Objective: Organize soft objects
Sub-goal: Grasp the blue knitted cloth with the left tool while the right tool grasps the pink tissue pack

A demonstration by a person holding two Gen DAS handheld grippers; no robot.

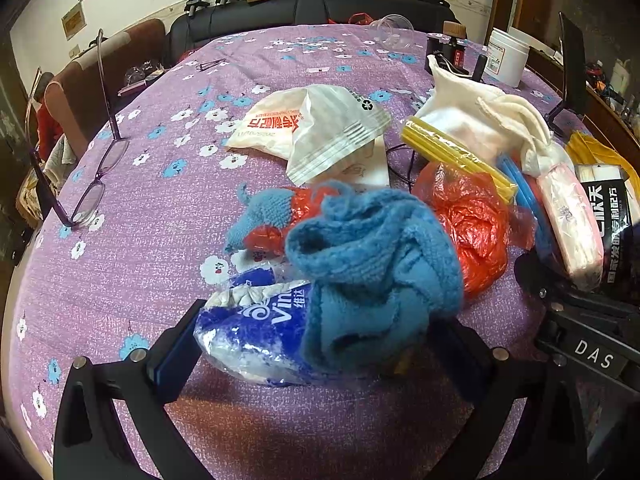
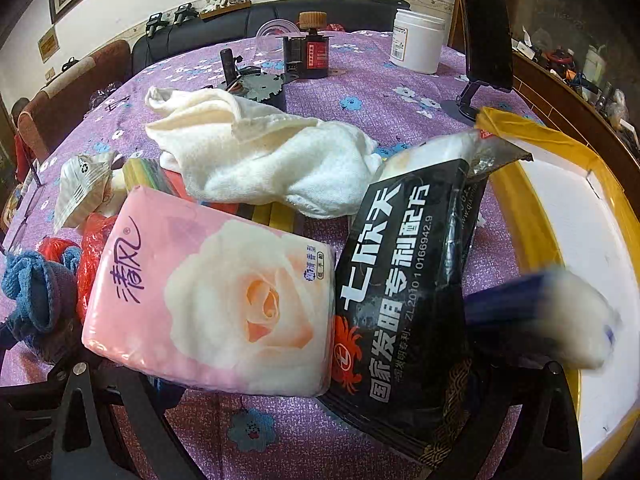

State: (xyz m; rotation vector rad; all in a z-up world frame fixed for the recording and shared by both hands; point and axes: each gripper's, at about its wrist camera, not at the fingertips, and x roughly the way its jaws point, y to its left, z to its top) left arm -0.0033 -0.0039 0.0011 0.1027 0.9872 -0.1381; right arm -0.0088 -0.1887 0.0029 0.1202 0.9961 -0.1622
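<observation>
The desk lies bare on the left, apart from the glasses. On the right, a white towel, pink tissue pack and black packet crowd together beside the yellow-rimmed bin.

Both wrist views sit low and close over the purple tablecloth, facing the sofa. Shared: white towel, pink tissue pack, blue knit cloth.

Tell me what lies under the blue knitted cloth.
The blue knitted cloth drapes over a blue-and-white tissue pack, with a red plastic bag beside it. Whatever else is beneath stays covered.
</observation>
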